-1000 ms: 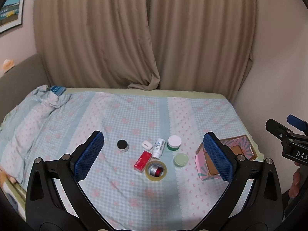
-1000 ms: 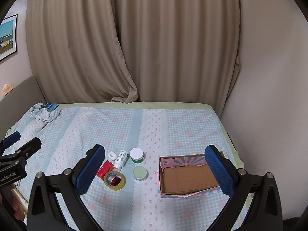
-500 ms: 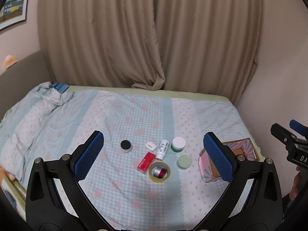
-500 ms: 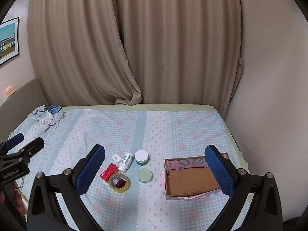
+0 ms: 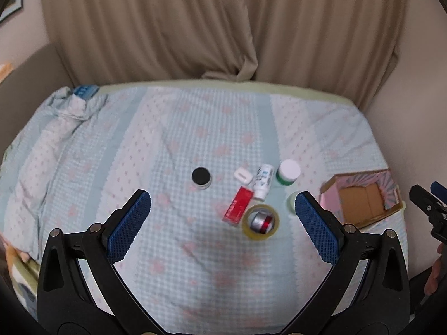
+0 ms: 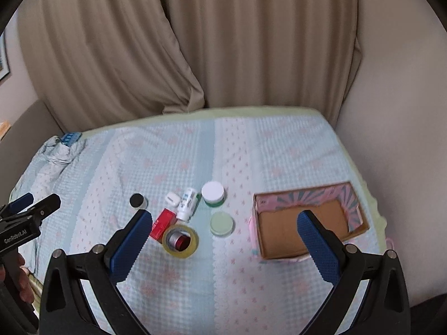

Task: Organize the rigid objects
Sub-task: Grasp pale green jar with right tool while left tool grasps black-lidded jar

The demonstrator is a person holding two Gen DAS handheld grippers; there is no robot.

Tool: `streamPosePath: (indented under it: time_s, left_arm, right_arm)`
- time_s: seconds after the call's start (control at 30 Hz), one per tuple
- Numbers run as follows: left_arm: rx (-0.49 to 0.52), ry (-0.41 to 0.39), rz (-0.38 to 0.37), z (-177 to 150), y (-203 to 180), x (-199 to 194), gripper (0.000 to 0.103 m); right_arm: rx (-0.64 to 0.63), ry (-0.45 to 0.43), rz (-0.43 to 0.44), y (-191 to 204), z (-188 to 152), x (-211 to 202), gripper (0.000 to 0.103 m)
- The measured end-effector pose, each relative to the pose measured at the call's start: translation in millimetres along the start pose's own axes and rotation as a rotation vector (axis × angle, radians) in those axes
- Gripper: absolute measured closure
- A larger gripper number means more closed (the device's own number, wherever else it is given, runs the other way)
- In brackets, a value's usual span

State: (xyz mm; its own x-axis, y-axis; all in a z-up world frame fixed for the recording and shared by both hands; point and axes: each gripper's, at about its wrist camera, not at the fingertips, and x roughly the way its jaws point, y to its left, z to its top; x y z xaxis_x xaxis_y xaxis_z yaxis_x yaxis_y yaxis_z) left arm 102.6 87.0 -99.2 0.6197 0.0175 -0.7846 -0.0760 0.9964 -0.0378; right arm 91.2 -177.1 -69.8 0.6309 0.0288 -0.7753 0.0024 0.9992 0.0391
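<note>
Nearest, left gripper [image 5: 220,220] and right gripper [image 6: 222,237], fingers spread wide on both, clamped on nothing. Just beyond, on the bed [image 6: 279,150]: tape roll [image 6: 180,240], red box [image 6: 162,224] touching it, white bottle [image 6: 187,203] lying with long axis pointing away. Farther right, open cardboard box [image 6: 307,223], directly ahead of the right gripper's right finger; probably nearer the right hand.

A bed [image 6: 195,153] fills the lower half of the view, covered by a pale blue and white bedspread [image 5: 195,145] with pink flowers. Beige curtains [image 6: 223,42] hang closed behind it at 12 o'clock. A plain cream wall [image 6: 396,97] stands at 3 o'clock. A framed picture [image 5: 14,2] hangs at 10 o'clock.
</note>
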Motion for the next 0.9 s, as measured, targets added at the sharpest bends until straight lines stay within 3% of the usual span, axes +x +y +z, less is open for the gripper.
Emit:
streamPosePath:
  time_s: [0.17, 0.27, 0.57, 0.77, 0.9]
  left_arm:
    - [0.009, 0.073, 0.0, 4.4, 22.4, 80.1, 0.0]
    - [0.005, 0.114, -0.04, 1.2, 32.6, 126.8, 0.001]
    - [-0.016, 0.282, -0.007, -20.6, 61.2, 267.9, 0.001]
    - [-0.048, 0.347, 0.005, -25.8, 73.0, 335.8, 0.001]
    - [-0.048, 0.373, 0.03, -24.3, 76.0, 370.5, 0.004]
  right_arm:
    - [0.034, 0.069, -0.034, 13.7, -5.6, 47.4, 0.0]
    - [0.044, 0.115, -0.044, 21.7, -12.7, 82.3, 0.0]
    - [0.064, 0.314, -0.057, 33.0, -47.8, 194.3, 0.0]
    - [0.038, 0.474, -0.035, 38.6, -64.5, 275.8, 0.0]
    - [0.036, 0.535, -0.079, 34.0, -70.5, 319.6, 0.0]
